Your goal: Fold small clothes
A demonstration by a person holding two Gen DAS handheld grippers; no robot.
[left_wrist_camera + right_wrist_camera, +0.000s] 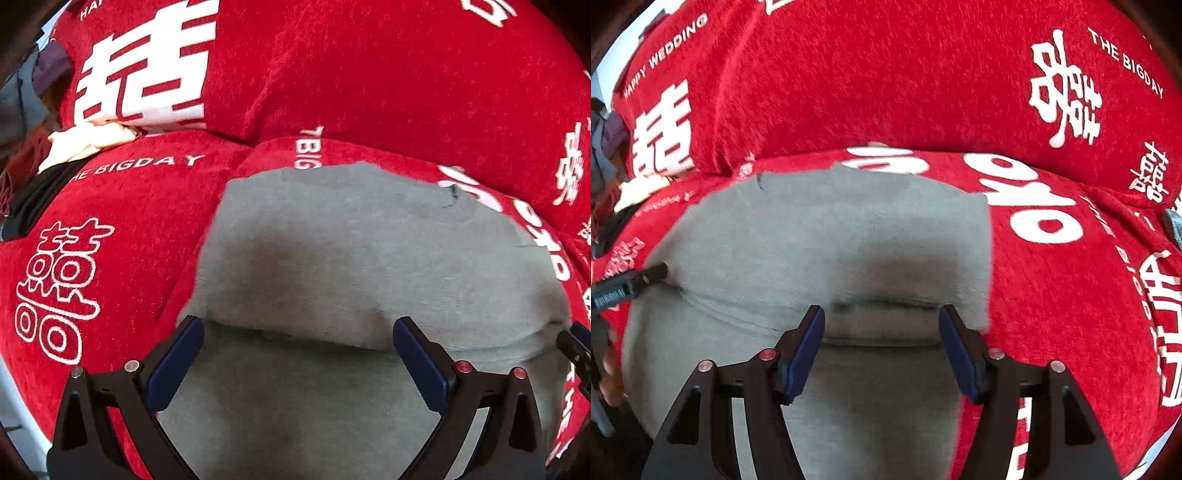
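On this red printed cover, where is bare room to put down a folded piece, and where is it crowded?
Free: the red cover left of the grey garment, up to the "THE BIGDAY" lettering, and the stretch to its right. Crowded: the far left edge, where a pile of clothes lies; the middle, under the garment.

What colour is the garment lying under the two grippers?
Plain grey: the garment shows best in the right wrist view.

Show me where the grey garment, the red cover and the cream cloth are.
grey garment point(820, 236): right wrist view, its flat upper layer.
red cover point(369, 74): left wrist view, bare plush area.
cream cloth point(85, 142): left wrist view, its crumpled middle.
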